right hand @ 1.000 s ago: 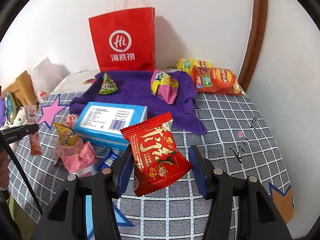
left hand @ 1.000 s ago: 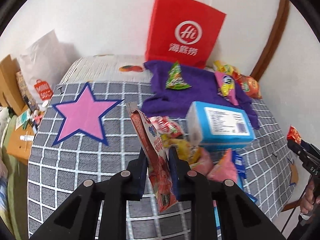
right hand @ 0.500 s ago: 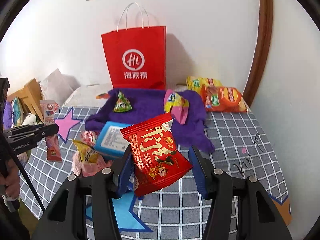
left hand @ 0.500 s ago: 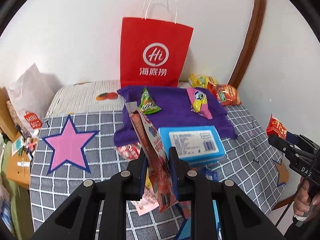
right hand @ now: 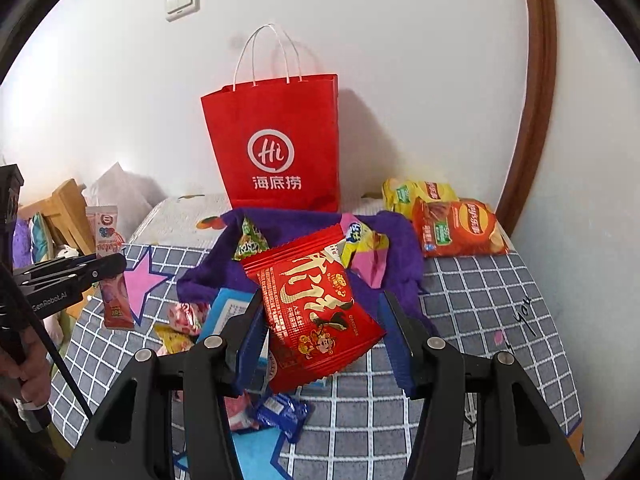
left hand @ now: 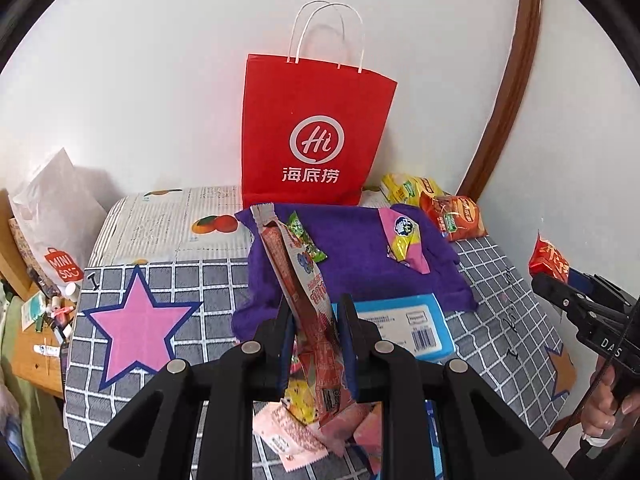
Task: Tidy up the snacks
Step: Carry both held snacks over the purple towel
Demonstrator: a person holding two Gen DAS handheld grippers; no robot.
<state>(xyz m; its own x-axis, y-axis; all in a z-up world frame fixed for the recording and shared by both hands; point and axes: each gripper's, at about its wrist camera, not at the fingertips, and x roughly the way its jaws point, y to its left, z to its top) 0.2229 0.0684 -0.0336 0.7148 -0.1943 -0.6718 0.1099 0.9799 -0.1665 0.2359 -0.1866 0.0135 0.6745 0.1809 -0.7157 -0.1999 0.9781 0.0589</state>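
Note:
My left gripper [left hand: 316, 320] is shut on a long red and white snack packet [left hand: 298, 280] and holds it upright above the table. My right gripper [right hand: 322, 320] is shut on a flat red snack packet [right hand: 316, 304], also held in the air. A red paper bag [left hand: 312, 132] stands open against the wall behind a purple cloth [left hand: 352, 252]. On the cloth lie a green triangular snack [left hand: 306, 242] and a pink and yellow snack [left hand: 404, 240]. A blue box [left hand: 404, 326] lies in front of the cloth.
Orange and yellow chip bags [right hand: 456, 224] lie at the back right by the brown door frame [right hand: 532, 92]. Small pink, yellow and blue packets [right hand: 280, 410] lie under the grippers. A white plastic bag [left hand: 52, 216] and a cluttered wooden stand [left hand: 32, 344] are at the left.
Both grippers have risen and pulled back with their packets, so the red bag now shows whole with its handles. The things on the table have not moved.

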